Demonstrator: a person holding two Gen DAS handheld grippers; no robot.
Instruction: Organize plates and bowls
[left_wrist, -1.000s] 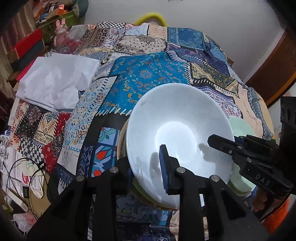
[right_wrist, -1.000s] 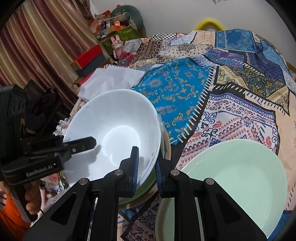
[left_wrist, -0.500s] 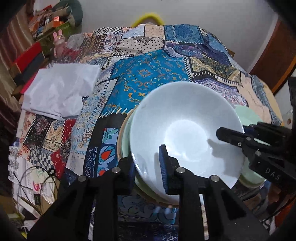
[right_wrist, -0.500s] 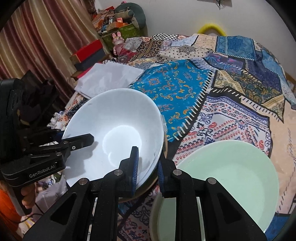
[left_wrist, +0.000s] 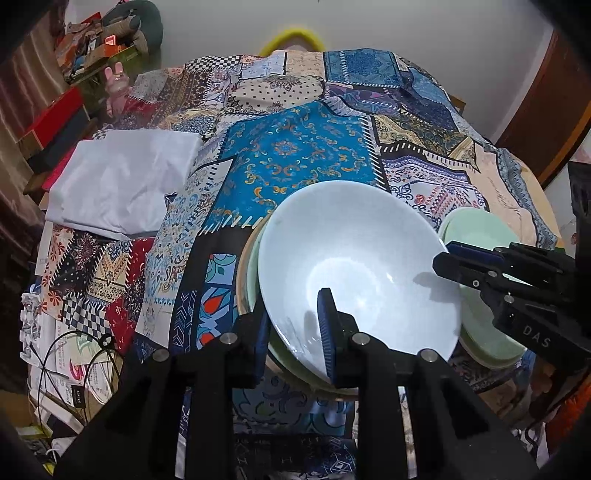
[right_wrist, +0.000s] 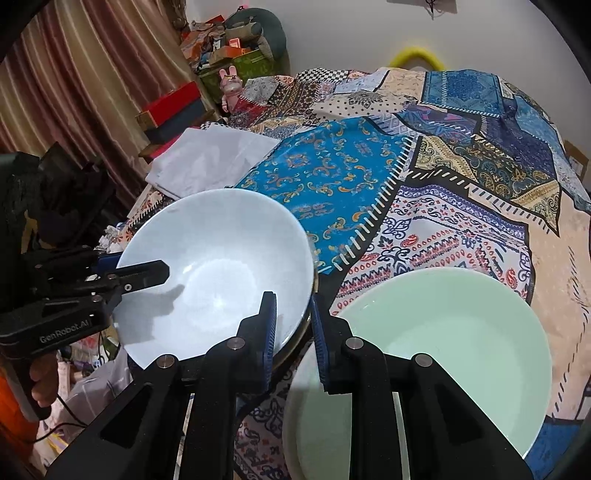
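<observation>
White bowl (left_wrist: 358, 266) sits tilted on top of a stack at the near edge of the patchwork cloth (left_wrist: 295, 162), w/ a pale green dish (left_wrist: 255, 273) and a tan-rimmed plate (left_wrist: 242, 269) peeking out under its left side. Both grippers are on it. Left gripper (left_wrist: 295, 332) is pinched down on the bowl's near rim, one blue pad inside the bowl and the other outside below the rim, fingers nearly together w/ just the wall between them. Right gripper (right_wrist: 293, 332) is clamped the same way on the opposite rim: left pad inside the bowl, right pad outside, gap barely wider than the rim. From the left wrist cam the right gripper comes in from the right side, black w/ "DAS" on its body; from the right wrist cam the left one reaches in from the left, its upper finger over the bowl's inner wall, and a hand (right_wrist: 42, 380) grips its handle low at the frame edge.

Mint green bowl (right_wrist: 436, 354) stands just right of the stack, close to it but I can't tell if they touch. Folded white cloth (left_wrist: 122, 188) lies farther back on the left, well apart from the dishes. Red box (right_wrist: 171, 99) and a pink bunny figure (right_wrist: 231, 86) are off beyond the table by the striped curtain (right_wrist: 74, 74).
</observation>
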